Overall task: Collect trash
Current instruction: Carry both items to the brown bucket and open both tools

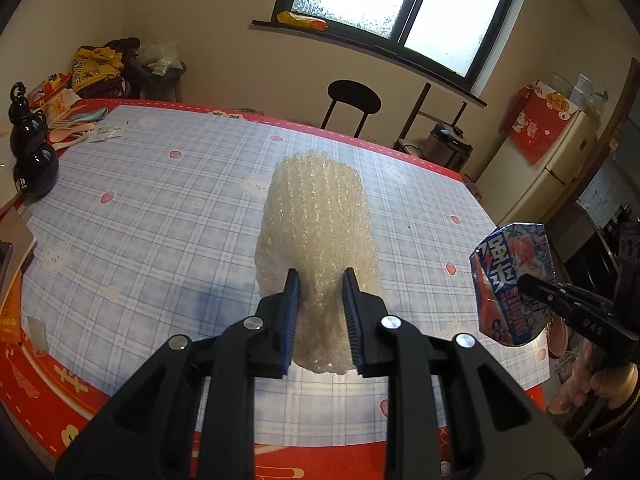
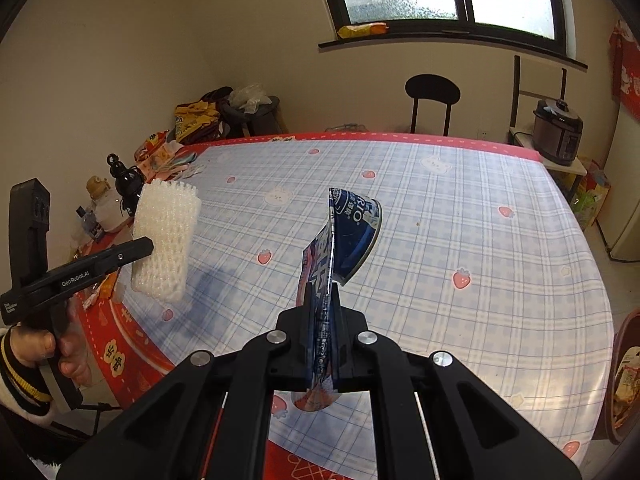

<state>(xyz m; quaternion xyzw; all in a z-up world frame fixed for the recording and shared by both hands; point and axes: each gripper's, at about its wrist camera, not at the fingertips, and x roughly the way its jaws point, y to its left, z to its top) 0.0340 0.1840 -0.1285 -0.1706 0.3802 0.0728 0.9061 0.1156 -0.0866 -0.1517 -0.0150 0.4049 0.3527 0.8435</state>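
My left gripper is shut on a white foam net sleeve and holds it above the checked tablecloth. The sleeve also shows in the right wrist view, at the left, lifted off the table. My right gripper is shut on a crushed blue drink can, flattened between the pads and held above the table. The can also shows at the right edge of the left wrist view.
A black gourd-shaped bottle and pink spoons sit at the table's far left. A black chair stands behind the table. A brown bin with trash stands at the right. A pressure cooker is back right.
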